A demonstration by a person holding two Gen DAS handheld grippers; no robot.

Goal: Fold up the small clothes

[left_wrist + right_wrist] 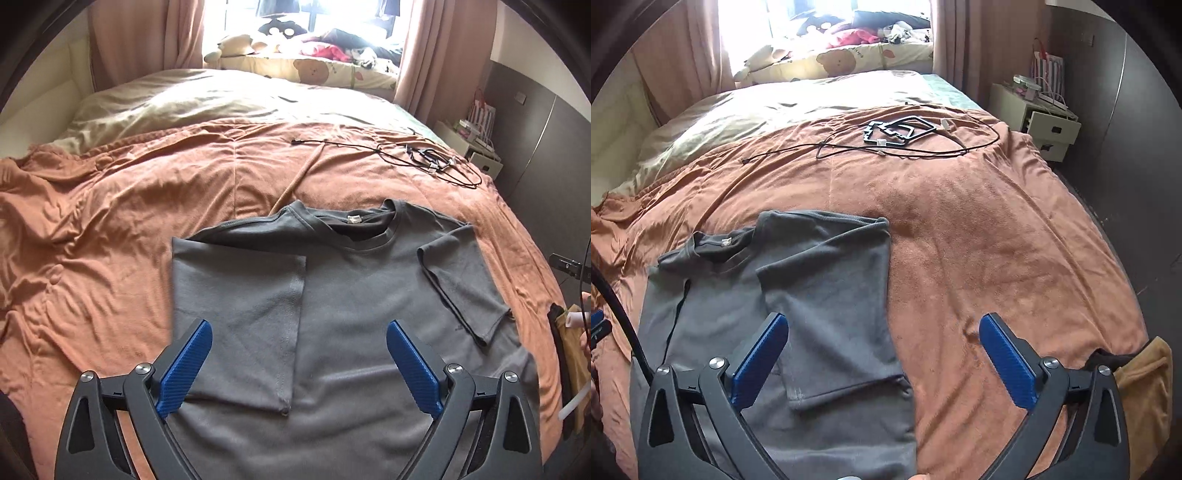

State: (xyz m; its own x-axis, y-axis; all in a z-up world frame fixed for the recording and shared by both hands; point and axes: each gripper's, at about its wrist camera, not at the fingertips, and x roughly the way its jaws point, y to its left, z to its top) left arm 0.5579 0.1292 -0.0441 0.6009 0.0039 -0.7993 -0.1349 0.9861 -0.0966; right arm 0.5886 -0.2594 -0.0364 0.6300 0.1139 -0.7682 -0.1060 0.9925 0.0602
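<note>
Lying flat on the near half of a bed (pixel 110 221), a grey T-shirt (pixel 351 314) is seen with both side panels and short sleeves folded inward over its chest. A small white label (pixel 353 219) is sewn inside the ribbed neckline at the far end; no writing on it can be read. The knit is soft and matte, with a stitched hem along the folded left panel.

The left gripper (pixel 299 343) is held above the shirt's near part, its ribbed blue fingers (pixel 192 358) spread wide with nothing between them. The right gripper (pixel 882 339) is likewise spread wide and empty, its left finger over the shirt's right fold and its right finger over bare cover.

The bed is covered by a rumpled, terracotta-coloured blanket (pixel 997 240) of towel-like texture, with a pale, smoother quilt (pixel 757 114) beyond it. A thin black cable (pixel 905 147) is looped on the far right of the blanket beside a flat black angular frame (pixel 897 133). A cushion printed with a cartoon bear (pixel 842 59) is set by the bright window, between pink curtains (pixel 147 33). A white drawer unit (pixel 1045 125) stands at the far right.
</note>
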